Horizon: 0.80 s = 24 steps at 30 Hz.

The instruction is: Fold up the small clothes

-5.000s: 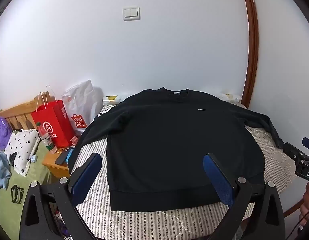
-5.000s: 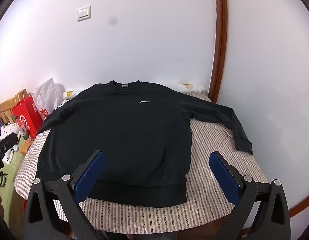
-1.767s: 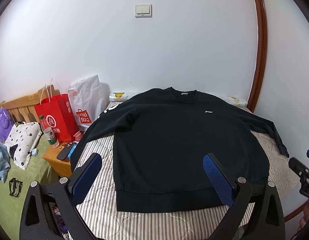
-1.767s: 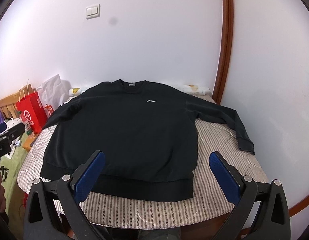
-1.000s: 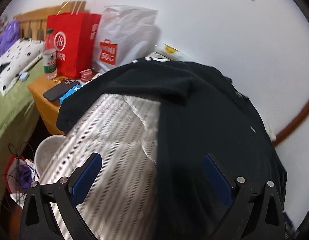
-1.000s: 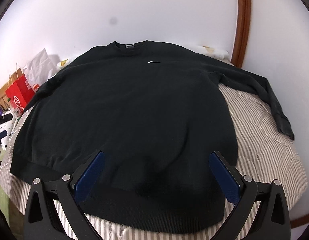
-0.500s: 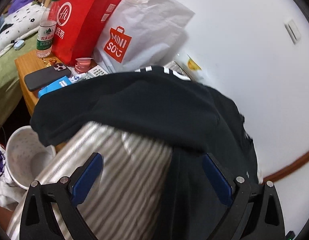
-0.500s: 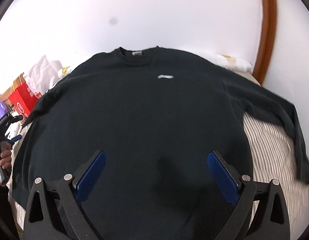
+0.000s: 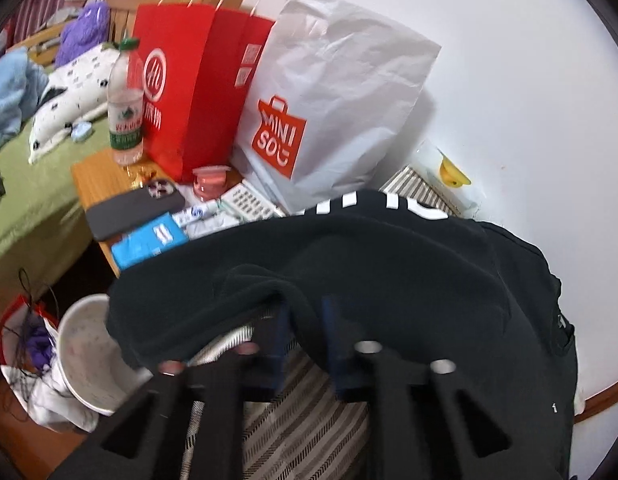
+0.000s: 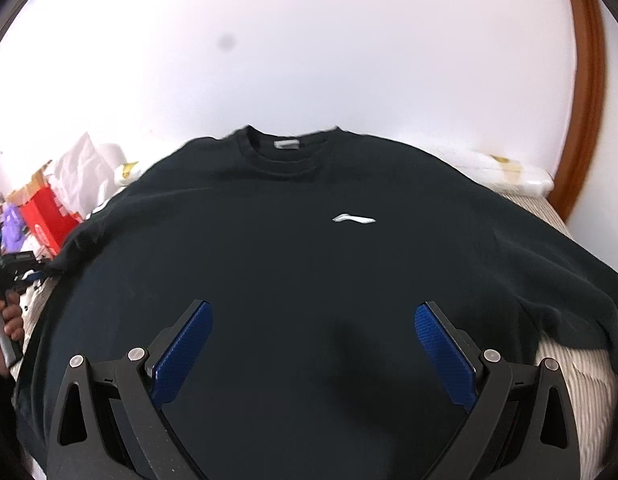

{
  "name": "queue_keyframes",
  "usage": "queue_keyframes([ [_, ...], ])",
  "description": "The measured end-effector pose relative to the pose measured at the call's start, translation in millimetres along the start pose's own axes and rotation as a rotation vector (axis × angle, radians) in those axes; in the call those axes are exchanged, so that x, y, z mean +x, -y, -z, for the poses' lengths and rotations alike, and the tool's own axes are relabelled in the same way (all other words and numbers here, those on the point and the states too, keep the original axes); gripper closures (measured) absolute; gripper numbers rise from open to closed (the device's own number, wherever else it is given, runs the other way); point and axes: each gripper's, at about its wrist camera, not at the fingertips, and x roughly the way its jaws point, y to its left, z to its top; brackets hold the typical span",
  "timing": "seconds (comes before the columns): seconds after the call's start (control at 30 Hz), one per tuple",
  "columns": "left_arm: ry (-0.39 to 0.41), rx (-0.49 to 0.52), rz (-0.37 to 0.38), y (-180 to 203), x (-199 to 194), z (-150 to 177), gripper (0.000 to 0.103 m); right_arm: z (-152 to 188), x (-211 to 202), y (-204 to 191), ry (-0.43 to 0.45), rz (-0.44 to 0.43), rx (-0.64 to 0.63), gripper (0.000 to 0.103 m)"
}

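A black sweatshirt with a small white chest logo lies flat, front up, on a striped bed cover. Its left sleeve runs toward the bed's left edge. My left gripper is shut on the lower edge of that sleeve, which bunches up between the blue pads. My right gripper is open and empty, low over the middle of the sweatshirt's body. The right sleeve stretches out to the right.
A wooden bedside table left of the bed holds a red bag, a white Miniso bag, a water bottle and a phone. A white bin stands below. The wall is close behind.
My left gripper has swung to the left sleeve, dropped onto it and shut on its edge. My right gripper has moved forward and lower over the sweatshirt's body, still open.
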Motion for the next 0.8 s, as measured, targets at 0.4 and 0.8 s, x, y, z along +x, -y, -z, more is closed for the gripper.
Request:
queue_keyframes([
  [0.4, 0.134, 0.237, 0.156, 108.9, -62.1, -10.2, 0.095, 29.2, 21.4, 13.4, -0.005, -0.123, 0.085, 0.003],
  [0.8, -0.030, 0.643, 0.321, 226.6, -42.1, 114.5, 0.094, 30.6, 14.9, 22.0, 0.022, -0.110, 0.111, 0.003],
])
